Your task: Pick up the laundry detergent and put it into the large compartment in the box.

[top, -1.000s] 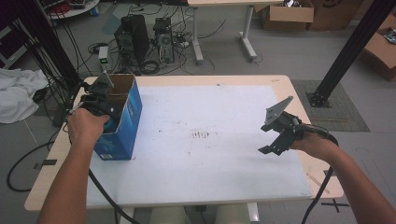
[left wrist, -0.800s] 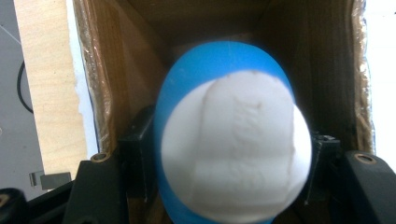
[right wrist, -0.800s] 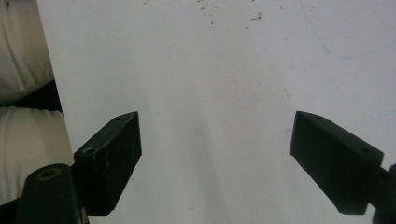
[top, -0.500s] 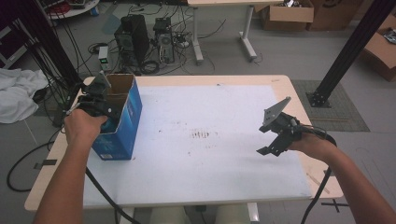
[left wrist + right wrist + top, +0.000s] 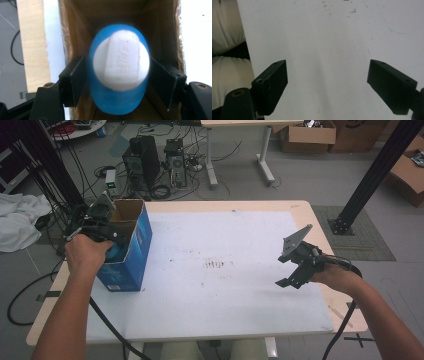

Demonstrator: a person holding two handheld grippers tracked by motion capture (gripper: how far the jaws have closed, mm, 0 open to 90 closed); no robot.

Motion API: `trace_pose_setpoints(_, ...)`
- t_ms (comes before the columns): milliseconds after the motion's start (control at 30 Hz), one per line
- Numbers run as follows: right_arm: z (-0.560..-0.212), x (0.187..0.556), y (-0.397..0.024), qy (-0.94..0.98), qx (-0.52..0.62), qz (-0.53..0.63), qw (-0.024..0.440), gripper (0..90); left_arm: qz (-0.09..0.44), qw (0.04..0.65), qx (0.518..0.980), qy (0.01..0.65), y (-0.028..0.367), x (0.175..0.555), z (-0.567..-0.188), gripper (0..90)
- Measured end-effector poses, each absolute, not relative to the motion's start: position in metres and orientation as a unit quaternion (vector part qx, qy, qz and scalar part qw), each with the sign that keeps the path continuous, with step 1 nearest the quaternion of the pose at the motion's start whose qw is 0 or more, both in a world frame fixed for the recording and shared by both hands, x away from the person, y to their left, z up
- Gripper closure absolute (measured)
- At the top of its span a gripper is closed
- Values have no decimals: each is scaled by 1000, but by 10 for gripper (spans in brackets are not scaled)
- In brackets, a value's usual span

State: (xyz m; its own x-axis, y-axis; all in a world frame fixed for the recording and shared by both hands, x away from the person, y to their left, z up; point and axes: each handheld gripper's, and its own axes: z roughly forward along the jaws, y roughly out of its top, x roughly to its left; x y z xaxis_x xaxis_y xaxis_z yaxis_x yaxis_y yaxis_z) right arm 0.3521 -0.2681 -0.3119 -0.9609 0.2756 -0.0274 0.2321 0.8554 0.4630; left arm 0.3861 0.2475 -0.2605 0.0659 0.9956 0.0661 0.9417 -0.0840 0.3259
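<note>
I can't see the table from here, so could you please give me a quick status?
Left gripper shut on blue-and-white object, over open blue box. Right gripper open, empty, above white tabletop. Nothing in the way.

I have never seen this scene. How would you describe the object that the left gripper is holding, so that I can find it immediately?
Start from the white table and go to the tall blue cardboard box standing open near its left edge. At the box's mouth, the left gripper clamps a rounded blue object between its black jaws. Its white face with a raised, embossed bar sets it apart from the brown cardboard walls around it.
</note>
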Motion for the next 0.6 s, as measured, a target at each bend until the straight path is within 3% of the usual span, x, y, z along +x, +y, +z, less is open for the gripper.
trace_pose_setpoints(600,-307,346,-272,961,132,237,52,168,151,106,717,672,250,379,-229,318)
